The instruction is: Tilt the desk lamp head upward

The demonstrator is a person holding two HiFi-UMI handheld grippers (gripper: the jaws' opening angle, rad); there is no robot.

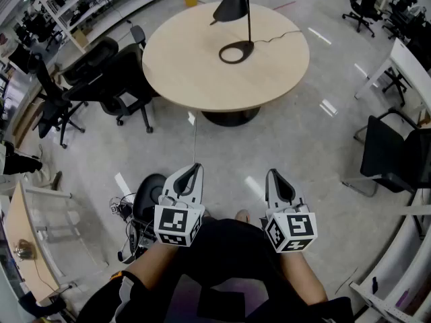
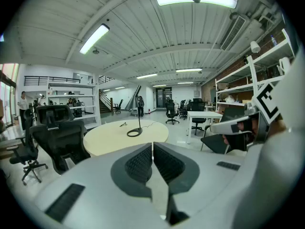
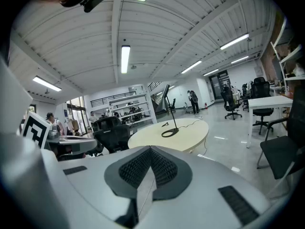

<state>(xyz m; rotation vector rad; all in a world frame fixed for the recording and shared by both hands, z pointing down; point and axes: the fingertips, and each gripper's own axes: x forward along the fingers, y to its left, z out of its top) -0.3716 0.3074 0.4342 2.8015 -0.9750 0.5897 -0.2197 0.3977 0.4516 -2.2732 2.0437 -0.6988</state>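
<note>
A black desk lamp stands on the round wooden table far ahead of me. Its ring base rests on the tabletop, and its cone head hangs down to the left of the thin pole. Both grippers are held low in front of my body, well short of the table. My left gripper and right gripper are both shut with nothing between the jaws. In the left gripper view the lamp base shows beyond the shut jaws. The right gripper view shows the lamp base past its shut jaws.
Black office chairs crowd the table's left side, and another chair stands at the right by white desks. The lamp's cable trails off the table's far right. Grey floor lies between me and the table.
</note>
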